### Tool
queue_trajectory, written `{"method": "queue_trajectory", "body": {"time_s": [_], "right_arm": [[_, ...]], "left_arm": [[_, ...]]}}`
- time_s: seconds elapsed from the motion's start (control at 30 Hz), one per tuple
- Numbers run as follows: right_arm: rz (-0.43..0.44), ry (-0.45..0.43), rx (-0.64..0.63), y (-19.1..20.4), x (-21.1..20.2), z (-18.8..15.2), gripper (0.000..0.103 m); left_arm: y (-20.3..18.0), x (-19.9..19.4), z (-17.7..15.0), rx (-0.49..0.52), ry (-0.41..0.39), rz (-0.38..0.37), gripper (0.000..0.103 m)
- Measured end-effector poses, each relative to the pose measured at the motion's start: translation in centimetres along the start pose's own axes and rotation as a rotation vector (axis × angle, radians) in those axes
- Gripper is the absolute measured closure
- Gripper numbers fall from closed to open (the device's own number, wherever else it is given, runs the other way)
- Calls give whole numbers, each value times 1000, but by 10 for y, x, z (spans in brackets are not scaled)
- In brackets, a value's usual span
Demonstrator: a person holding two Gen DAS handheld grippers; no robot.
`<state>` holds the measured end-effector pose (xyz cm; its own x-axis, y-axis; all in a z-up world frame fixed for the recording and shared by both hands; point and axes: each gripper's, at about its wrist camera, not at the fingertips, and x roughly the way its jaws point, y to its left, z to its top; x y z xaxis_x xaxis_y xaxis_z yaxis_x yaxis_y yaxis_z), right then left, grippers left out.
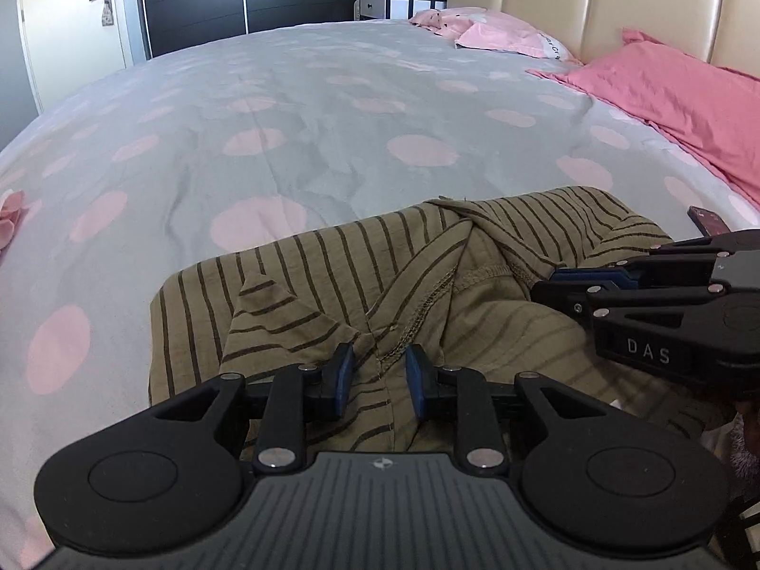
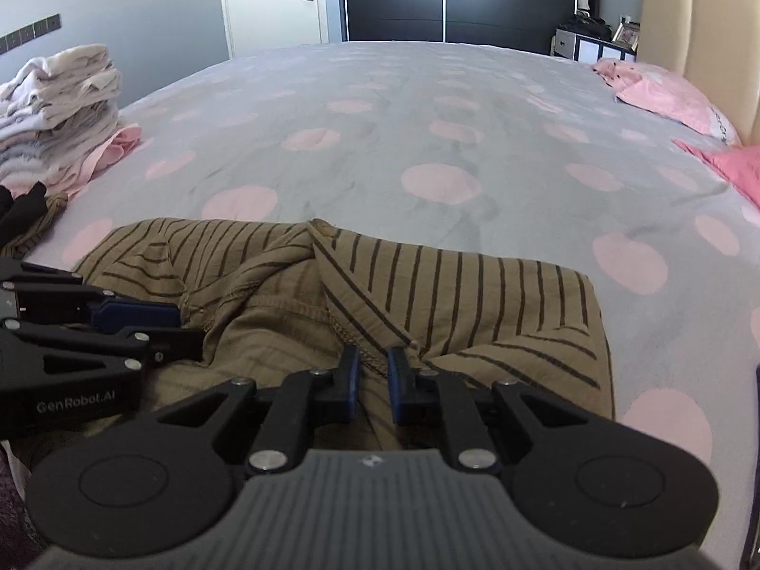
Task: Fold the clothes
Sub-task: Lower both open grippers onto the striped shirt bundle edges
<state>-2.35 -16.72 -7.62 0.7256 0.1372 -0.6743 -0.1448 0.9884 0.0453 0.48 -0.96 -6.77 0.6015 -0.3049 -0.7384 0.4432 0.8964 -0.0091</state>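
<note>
The left gripper [image 1: 378, 380] has its blue-padded jaws narrowed around a raised fold of the striped olive garment [image 1: 332, 285], pinching a stitched hem between them. The right gripper [image 2: 370, 377] is likewise nearly closed, clamping a bunched ridge of the same cloth near its middle. Each gripper appears in the other's view, close beside it and pointing inward across the fabric. The garment lies crumpled at the near edge of the bed [image 1: 308, 109], its long axis running left to right. A stack of folded clothes [image 2: 57, 109] sits at the bed's left side.
</note>
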Motion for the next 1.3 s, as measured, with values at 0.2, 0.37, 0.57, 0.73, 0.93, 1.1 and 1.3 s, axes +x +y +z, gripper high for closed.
{"method": "queue_trajectory", "body": {"time_s": [0.2,0.37,0.57,0.73,0.93,1.1,1.3], "right_arm": [[12,-64,23,0,-18,7,76],[10,-151,-15,10,-42,10,74],[26,-117,-2,23,-53,-3,75],[38,-20,-28,25,-41,-21,76],[41,5,-101,30,-30,-37,76],[54,-1,-89,26,-39,-33,75],[62,-96,-146,26,-64,-22,68]], "left_arm": [[-3,-17,1,-5,-64,15,81],[-7,-42,2,-16,-155,25,81],[-27,-51,-11,16,-143,-3,81],[-37,-37,-26,62,-63,-2,87],[-36,-26,-35,67,-12,-2,87],[-36,-34,-35,72,-32,-8,87],[-27,-44,-29,51,-66,9,73]]}}
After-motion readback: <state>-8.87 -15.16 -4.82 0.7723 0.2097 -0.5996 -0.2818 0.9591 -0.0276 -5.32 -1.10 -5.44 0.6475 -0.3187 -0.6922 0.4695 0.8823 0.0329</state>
